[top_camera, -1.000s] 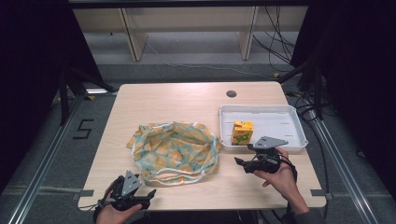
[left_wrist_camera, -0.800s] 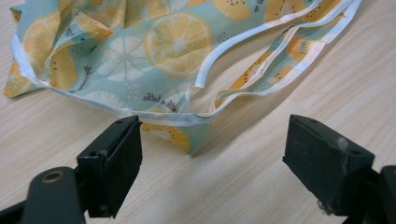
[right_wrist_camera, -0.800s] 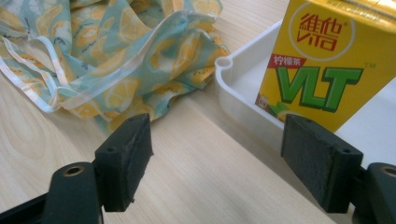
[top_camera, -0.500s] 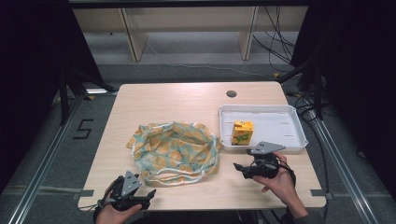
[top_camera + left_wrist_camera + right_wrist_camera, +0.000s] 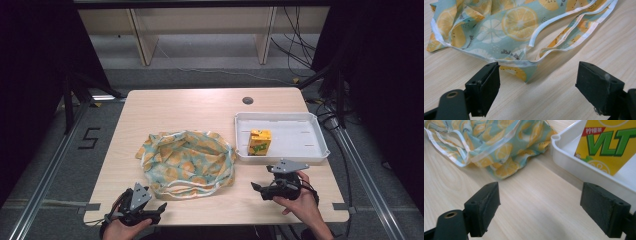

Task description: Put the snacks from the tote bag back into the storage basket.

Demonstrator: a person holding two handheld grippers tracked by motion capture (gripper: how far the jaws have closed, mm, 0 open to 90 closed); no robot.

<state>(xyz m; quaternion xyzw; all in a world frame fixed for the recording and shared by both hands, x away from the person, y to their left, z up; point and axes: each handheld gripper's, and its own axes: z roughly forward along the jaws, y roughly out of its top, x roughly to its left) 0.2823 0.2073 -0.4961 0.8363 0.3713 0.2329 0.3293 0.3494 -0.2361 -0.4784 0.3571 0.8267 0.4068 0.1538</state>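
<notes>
A cloth bag (image 5: 187, 162) printed with lemon slices lies crumpled in the middle of the table, its white-edged handles (image 5: 564, 40) trailing toward the front. A yellow drink carton (image 5: 259, 142) stands upright in the near left corner of a white tray (image 5: 310, 152). My left gripper (image 5: 159, 209) rests open at the front left, just short of the bag's near corner (image 5: 521, 72). My right gripper (image 5: 256, 189) is open at the front right, between the bag's edge (image 5: 504, 168) and the tray wall (image 5: 584, 173), with the carton (image 5: 610, 143) beyond it. Nothing sits between either pair of jaws.
The wooden table (image 5: 200, 107) has a round cable hole (image 5: 247, 100) near its back edge. Shelving and cables lie on the floor behind. Bare wood runs along the back and the left side.
My right gripper has drawn back toward the front edge and slightly left, away from the tray. The left gripper, bag and carton have stayed put.
</notes>
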